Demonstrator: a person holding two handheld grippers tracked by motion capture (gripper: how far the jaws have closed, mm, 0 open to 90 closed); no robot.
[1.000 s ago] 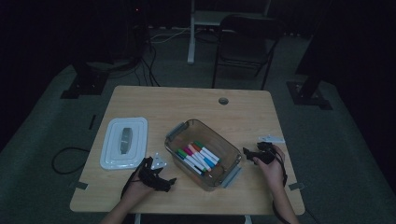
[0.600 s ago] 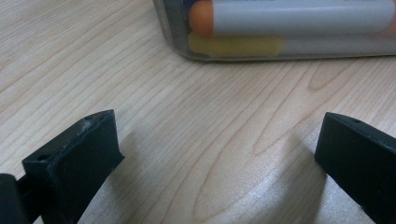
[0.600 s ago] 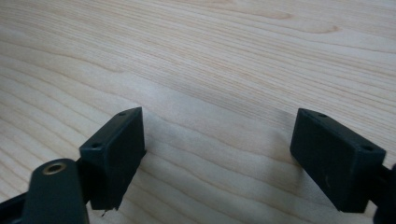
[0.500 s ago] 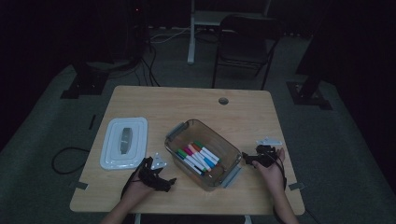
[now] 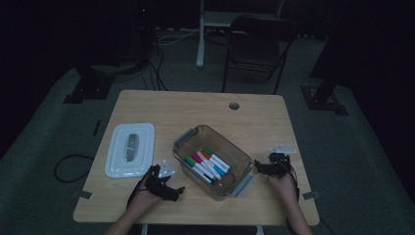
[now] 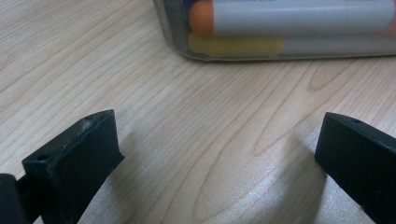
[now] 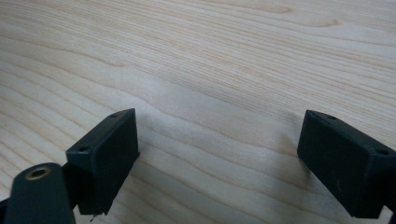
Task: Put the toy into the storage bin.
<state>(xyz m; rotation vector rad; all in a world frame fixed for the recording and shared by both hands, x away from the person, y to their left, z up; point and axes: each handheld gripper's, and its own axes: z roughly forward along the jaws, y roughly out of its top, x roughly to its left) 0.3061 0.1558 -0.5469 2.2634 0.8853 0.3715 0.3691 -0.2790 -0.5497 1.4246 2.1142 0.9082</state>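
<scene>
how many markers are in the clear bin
About 6 markers, lying side by side in a row on the floor of the clear bin at the table's middle. In the dim high view some may be hidden underneath.

Both grippers all black: left gripper [image 5: 172,192] and right gripper [image 5: 259,168] each have two blocky rectangular jaws, small screw holes in the jaw faces. Brass-coloured rivet beside the right one's near jaw. Forearms bare, no sleeves.

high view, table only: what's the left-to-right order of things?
White lid → left gripper → clear bin of markers → right gripper.
</scene>
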